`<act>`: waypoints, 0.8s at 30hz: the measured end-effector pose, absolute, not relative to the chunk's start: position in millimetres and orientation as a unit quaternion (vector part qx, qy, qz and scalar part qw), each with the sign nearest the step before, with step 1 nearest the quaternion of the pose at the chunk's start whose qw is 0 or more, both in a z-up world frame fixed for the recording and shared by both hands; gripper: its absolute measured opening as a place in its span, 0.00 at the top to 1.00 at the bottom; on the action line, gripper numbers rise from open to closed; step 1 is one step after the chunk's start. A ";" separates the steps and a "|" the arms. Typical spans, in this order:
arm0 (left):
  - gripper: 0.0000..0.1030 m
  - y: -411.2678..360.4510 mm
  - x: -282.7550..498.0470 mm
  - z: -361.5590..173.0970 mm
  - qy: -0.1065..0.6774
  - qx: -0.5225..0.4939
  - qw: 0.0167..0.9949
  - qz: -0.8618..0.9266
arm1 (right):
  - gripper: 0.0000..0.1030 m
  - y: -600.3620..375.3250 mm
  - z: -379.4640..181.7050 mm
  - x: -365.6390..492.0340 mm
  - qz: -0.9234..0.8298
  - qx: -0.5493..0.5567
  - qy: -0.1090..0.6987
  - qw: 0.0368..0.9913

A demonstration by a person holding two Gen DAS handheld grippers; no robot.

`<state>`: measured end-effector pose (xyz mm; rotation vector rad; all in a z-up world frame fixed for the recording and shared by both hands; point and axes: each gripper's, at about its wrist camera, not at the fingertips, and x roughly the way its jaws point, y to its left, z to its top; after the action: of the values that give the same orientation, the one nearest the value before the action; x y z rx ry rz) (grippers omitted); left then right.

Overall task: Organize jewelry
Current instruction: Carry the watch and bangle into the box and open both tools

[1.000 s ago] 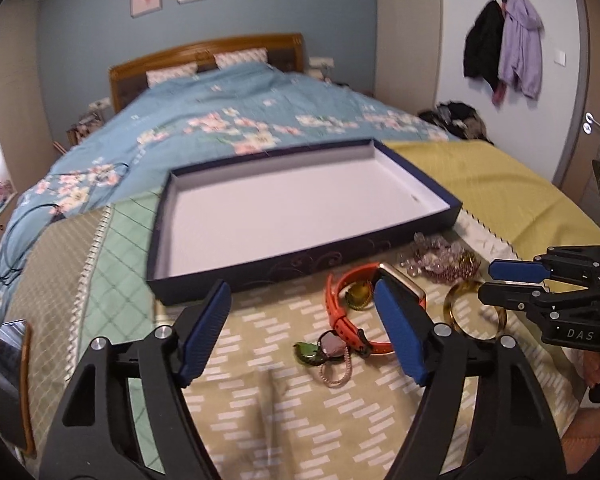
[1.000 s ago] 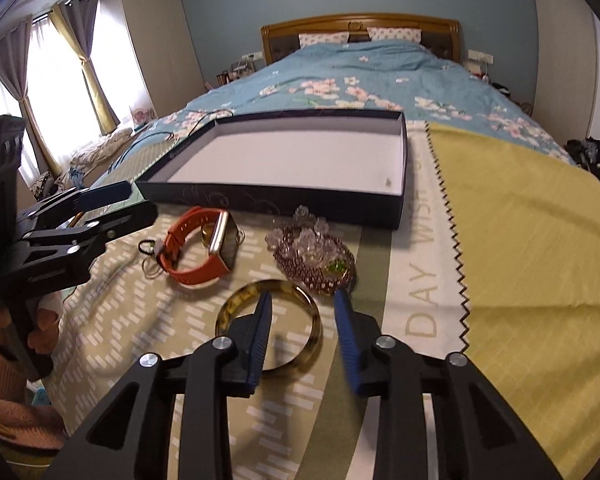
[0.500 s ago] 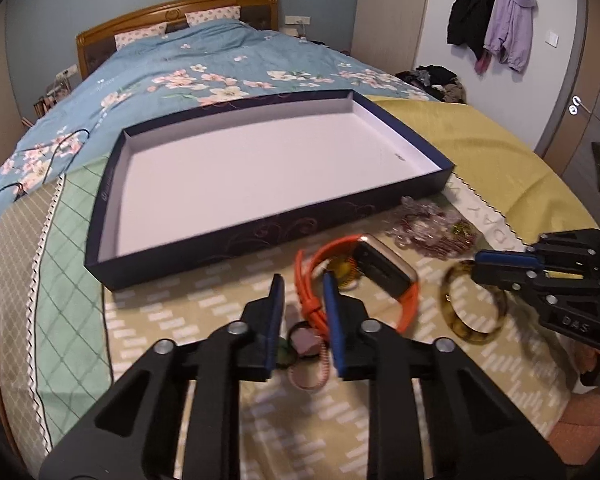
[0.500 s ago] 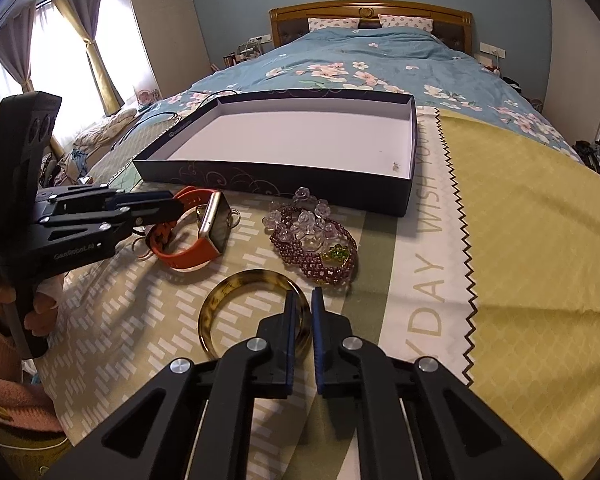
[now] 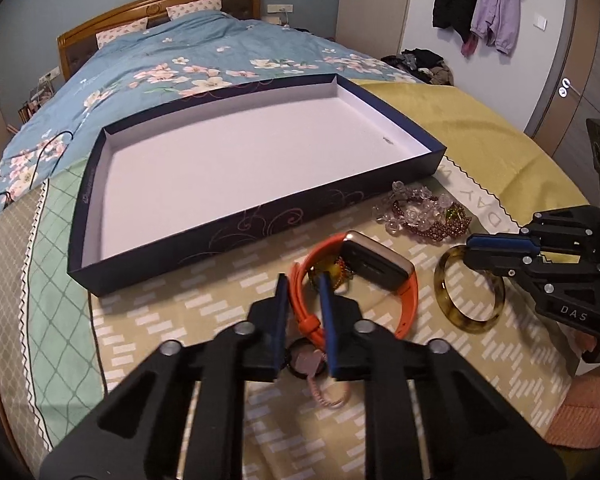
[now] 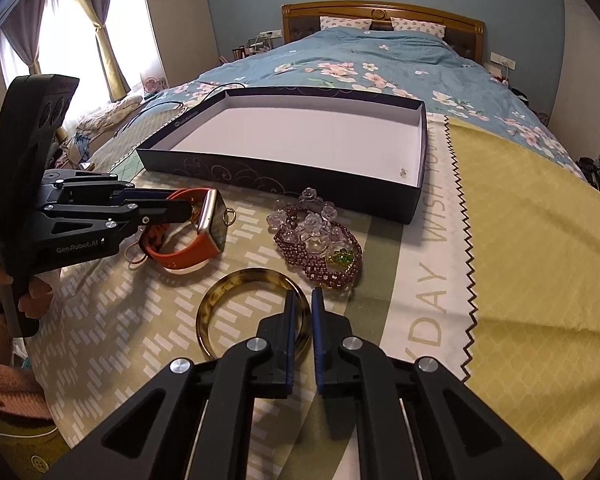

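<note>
The orange-strapped watch (image 5: 374,276) lies on the patterned cloth (image 5: 188,320) just in front of the dark open box (image 5: 204,244), its strap looped round a small amber piece. The left gripper (image 5: 303,294) is closing its jaws on the near part of that strap, the blue pads (image 5: 281,300) standing on either side of the orange band, with a small pink charm on a thin cord (image 5: 312,364) lying beneath them. To the watch's right sits the tortoiseshell bangle (image 6: 256,308), flat on the cloth, and the right gripper (image 6: 301,300) has its jaws drawn narrow on the bangle's right rim. Beyond the bangle, a heap of purple beads and clear crystal flowers (image 6: 320,240) rests near the box's front wall. The box's white floor is bare, and it lies at the foot of a bed with a blue floral quilt (image 6: 380,68).
</note>
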<state>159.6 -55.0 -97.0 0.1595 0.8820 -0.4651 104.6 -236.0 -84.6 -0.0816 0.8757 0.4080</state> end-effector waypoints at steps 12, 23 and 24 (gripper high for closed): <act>0.91 -27.0 155.0 -70.7 0.407 0.003 0.890 -0.203 | 0.94 -240.8 -53.6 115.4 0.216 -0.015 0.385 0.897; 0.91 -6.0 195.7 -29.0 0.369 -0.038 0.915 -0.158 | 0.94 -231.0 -13.0 175.2 0.228 -0.025 0.337 0.913; 0.91 -5.7 203.9 -27.2 0.369 -0.038 0.917 -0.149 | 0.94 -229.7 -11.2 181.4 0.226 -0.026 0.336 0.914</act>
<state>203.9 -5.6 -27.2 -0.0778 0.7597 -0.3069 181.4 -229.7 -11.2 -0.0540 0.6927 0.4662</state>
